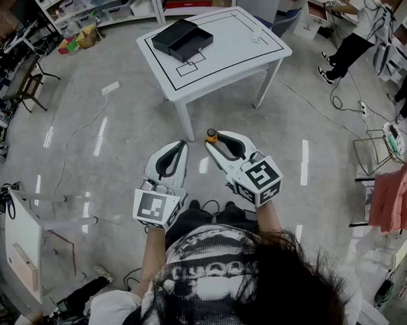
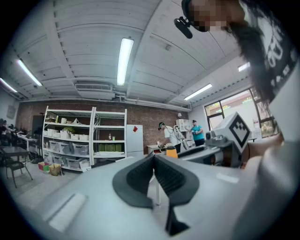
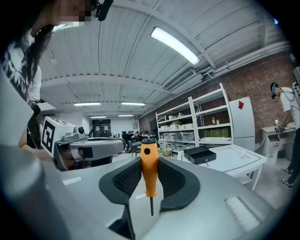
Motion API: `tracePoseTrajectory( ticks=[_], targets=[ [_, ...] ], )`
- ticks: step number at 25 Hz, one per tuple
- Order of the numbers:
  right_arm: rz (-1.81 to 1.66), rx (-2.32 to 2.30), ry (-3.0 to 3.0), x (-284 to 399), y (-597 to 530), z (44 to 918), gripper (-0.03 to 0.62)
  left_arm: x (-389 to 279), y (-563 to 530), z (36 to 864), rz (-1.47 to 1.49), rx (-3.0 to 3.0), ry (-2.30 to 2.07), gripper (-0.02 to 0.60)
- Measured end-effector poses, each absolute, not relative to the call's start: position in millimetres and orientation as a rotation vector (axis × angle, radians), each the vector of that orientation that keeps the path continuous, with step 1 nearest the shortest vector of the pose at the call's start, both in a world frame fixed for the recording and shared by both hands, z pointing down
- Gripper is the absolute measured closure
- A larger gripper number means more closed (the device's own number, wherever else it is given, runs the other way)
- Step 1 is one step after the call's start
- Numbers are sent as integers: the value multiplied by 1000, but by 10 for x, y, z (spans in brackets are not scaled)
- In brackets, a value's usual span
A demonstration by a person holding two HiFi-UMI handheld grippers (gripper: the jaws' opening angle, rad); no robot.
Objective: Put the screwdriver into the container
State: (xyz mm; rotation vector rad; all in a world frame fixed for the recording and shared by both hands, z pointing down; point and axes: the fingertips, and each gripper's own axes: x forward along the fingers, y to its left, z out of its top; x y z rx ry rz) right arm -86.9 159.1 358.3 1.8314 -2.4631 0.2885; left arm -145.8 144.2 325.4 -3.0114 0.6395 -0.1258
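Observation:
My right gripper [image 1: 211,141] is shut on a screwdriver [image 3: 149,170] with an orange handle, black cap up and thin shaft pointing down between the pads. In the head view the screwdriver's handle [image 1: 211,135] pokes up at the jaw tips, over the floor just short of the white table [image 1: 253,53]. The container, a black open box [image 1: 183,39] with its lid beside it, sits on the table's far left part; the right gripper view shows the box [image 3: 200,154] ahead to the right. My left gripper [image 1: 184,144] hangs beside the right one, shut and empty.
The table's front left leg [image 1: 184,120] stands just ahead of both grippers. A small clear object [image 1: 256,37] lies on the table's right side. Shelving with bins [image 3: 197,126] lines the brick wall. People stand at the far right [image 1: 359,26]. Cables and a power strip [image 1: 110,88] lie on the floor.

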Motion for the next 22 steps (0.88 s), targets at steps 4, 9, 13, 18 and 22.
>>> tracePoseTrajectory(
  ticks=[4,9,13,18,22],
  targets=[
    [279,1818,-2471,-783,1590,3569,482,-1363,1444,3249,-124,-3009,651,581],
    [285,1807,-2489,-679,1670,3582,482,-1237,1514,3268,-123,-3010,659,581],
    [287,1789,-2490,-542,1747,3607,482,-1102,1570,3293,-119,-3013,680,581],
    [288,1760,-2504,-335,1846,3637,482,-925,1636,3339,-104,-3026,727,581],
    [282,1735,-2520,-203,1946,3692,482,-823,1758,3439,-113,-3029,762,581]
  ],
)
